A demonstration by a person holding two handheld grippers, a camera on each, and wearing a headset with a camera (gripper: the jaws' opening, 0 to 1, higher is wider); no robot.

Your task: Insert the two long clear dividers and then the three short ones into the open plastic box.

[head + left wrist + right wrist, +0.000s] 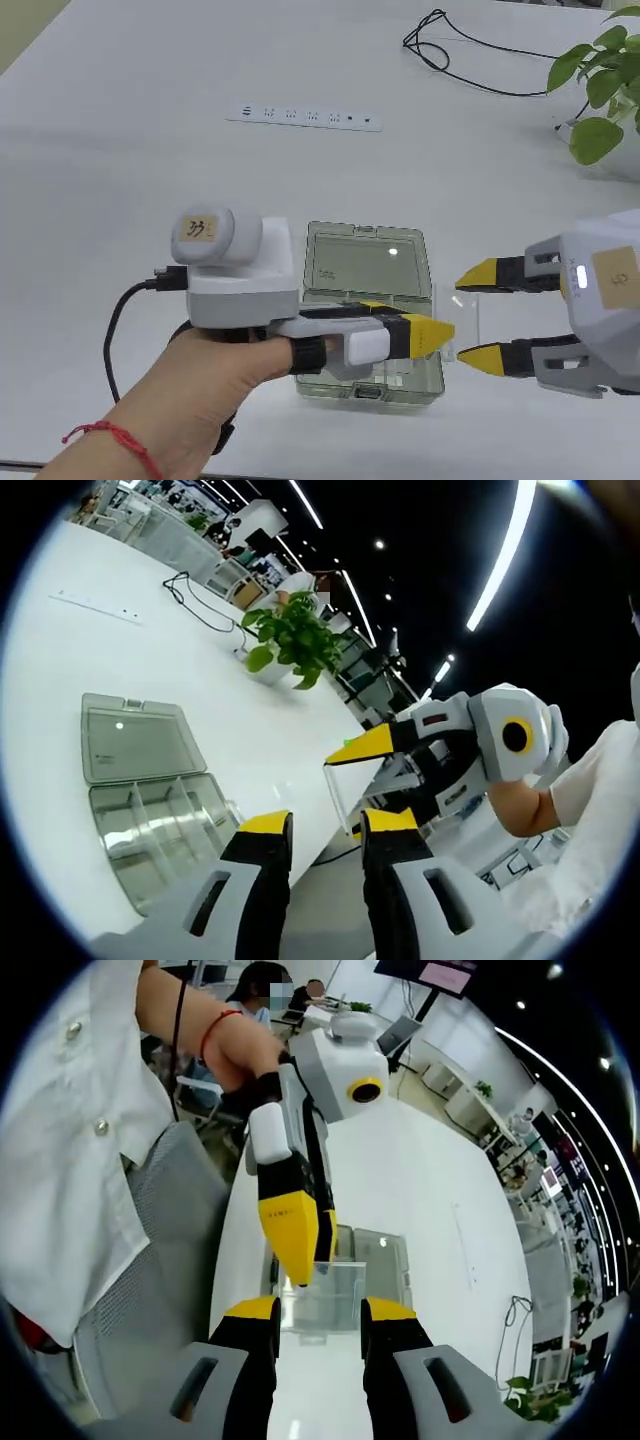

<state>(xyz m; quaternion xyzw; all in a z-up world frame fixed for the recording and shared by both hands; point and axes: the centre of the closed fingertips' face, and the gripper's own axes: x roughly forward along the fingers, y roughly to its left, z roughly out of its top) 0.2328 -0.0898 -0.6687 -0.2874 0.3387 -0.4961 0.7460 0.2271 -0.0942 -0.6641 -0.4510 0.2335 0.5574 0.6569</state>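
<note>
Right gripper (320, 1308): clamped across clear divider (325, 1290) near box (412, 390). Left gripper (328, 822): narrowly parted, empty.

A white table (120, 180) carries 1 open plastic box (370, 265) just below the jaws. Beyond them lie a power strip (305, 115), black cable (470, 50) and potted plant (600, 90).

Clear plastic box (365, 262) open, lid flat; clear divider (325, 1290) gripped by right gripper (322, 1310).
</note>
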